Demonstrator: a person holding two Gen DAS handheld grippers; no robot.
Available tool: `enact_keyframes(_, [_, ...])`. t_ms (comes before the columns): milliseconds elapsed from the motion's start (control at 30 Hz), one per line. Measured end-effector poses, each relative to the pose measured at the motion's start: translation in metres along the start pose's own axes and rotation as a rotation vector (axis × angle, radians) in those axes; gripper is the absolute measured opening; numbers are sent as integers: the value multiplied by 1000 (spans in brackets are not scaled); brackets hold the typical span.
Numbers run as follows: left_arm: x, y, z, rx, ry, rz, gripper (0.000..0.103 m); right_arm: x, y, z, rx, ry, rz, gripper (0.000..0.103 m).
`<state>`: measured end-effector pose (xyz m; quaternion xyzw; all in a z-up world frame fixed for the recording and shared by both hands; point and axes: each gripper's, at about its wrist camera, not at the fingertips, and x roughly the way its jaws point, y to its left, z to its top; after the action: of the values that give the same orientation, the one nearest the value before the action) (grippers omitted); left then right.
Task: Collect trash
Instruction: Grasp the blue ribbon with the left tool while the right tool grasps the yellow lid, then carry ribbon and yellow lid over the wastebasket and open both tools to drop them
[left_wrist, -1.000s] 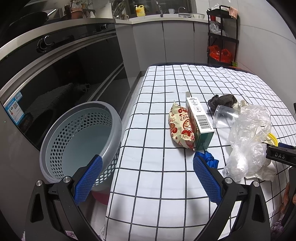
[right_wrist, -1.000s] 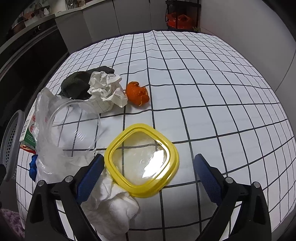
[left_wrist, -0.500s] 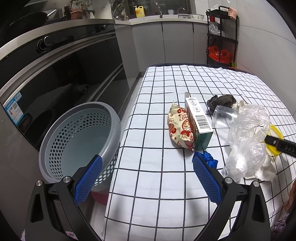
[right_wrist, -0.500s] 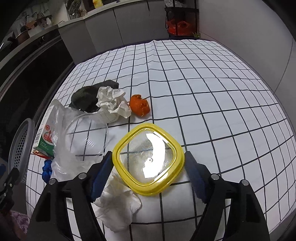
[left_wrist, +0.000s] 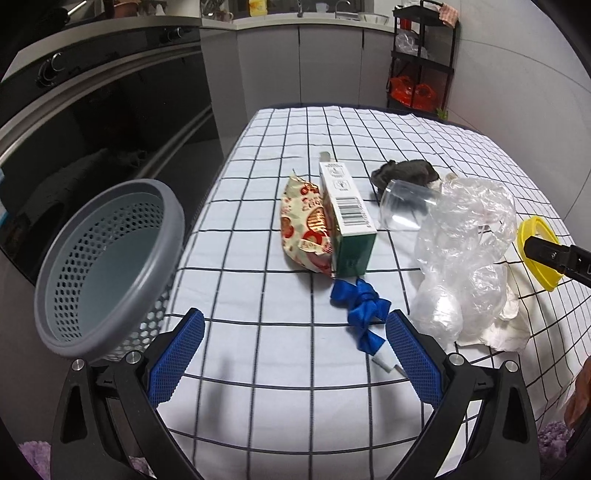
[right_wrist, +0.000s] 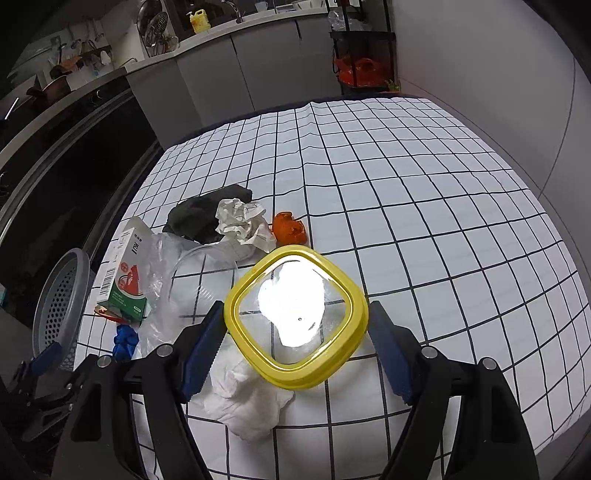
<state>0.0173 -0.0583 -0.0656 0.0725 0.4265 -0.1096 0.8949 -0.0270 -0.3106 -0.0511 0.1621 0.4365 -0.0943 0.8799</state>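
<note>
My right gripper (right_wrist: 295, 345) tilts down over the table, its pads clamping the yellow lid (right_wrist: 295, 321) by opposite edges; the clear centre glares white. My left gripper (left_wrist: 291, 354) hangs wide and empty, blue ribbon (left_wrist: 360, 308) just ahead, grey basket (left_wrist: 107, 258) far left.

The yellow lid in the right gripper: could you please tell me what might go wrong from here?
The right gripper pinches the yellow lid only at two opposite edges, so it may pivot or slip out. The basket stands off the table's far-left edge, across other trash, so the lid might snag the plastic bag on the way.
</note>
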Motion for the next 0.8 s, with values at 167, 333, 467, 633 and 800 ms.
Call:
enact_keyframes(167, [13,-10,-1,5,22,-15,97,-2,2,-2,-4,1,10,74])
enact_keyframes(333, [29,-21,-2,26,47,-17,94,-2,2,-2,-5,6,14,74])
enact_keyframes(467, [36,-25,-2,39,72,-34,70,-2,2,-3,-8,10,17,74])
enact_keyframes(633, [36,-26,-4,38,83,-87,20,-2,4,-5,-14,14,21,74])
enact_keyframes(800, [27,-21,-4,34,67,-106,12,-6,5,-7,-13,11,29,74])
